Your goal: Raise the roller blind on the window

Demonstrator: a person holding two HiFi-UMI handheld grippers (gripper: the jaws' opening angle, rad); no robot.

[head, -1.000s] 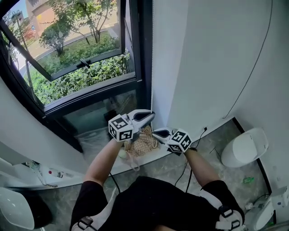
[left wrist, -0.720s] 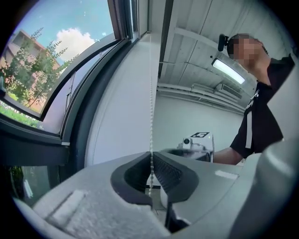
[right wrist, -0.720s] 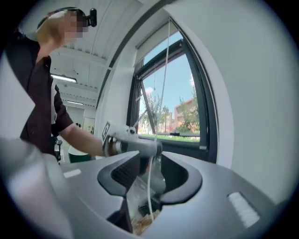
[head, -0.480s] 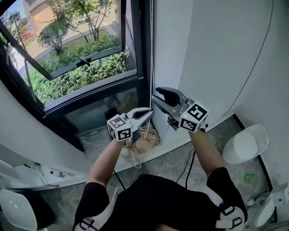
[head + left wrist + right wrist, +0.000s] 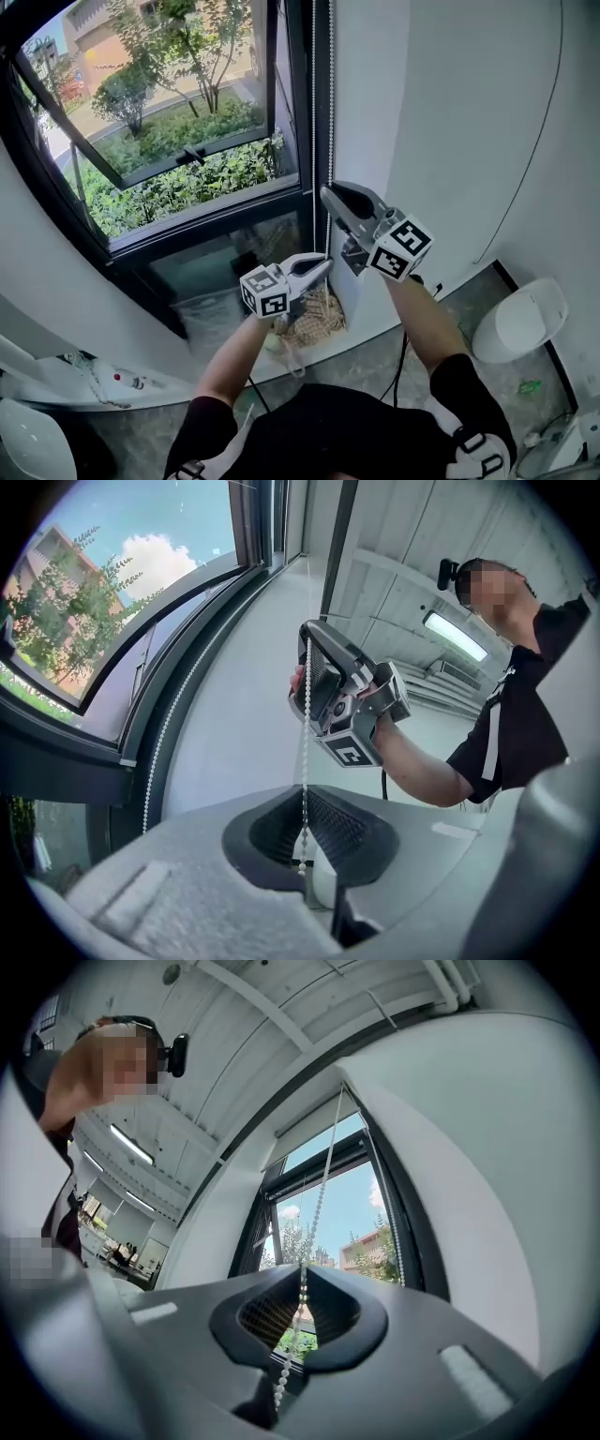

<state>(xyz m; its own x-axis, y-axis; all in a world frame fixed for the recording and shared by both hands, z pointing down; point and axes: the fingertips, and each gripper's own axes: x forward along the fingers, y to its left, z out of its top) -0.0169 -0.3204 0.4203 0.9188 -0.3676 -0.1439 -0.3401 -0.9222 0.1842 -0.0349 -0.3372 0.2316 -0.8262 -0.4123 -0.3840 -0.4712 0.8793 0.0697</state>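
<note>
Right tongs (image 5: 327, 193) have just been closing and now pinch the bead chain (image 5: 331, 94) up high beside the window (image 5: 187, 141) frame. Left tongs (image 5: 326, 262) are clamped tight on the same chain lower down, so the strand runs taut between them. This looks like a hand-over-hand setup for the next pull. The roller blind (image 5: 309, 1121) looks already high at the window top.

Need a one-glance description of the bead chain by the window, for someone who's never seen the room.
Find the black-framed window; along its right upright, where the white wall begins, two thin strands hang straight down. That is the bead chain: white, beaded and vertical, unlike the smooth black cable curving across the wall further right.
</note>
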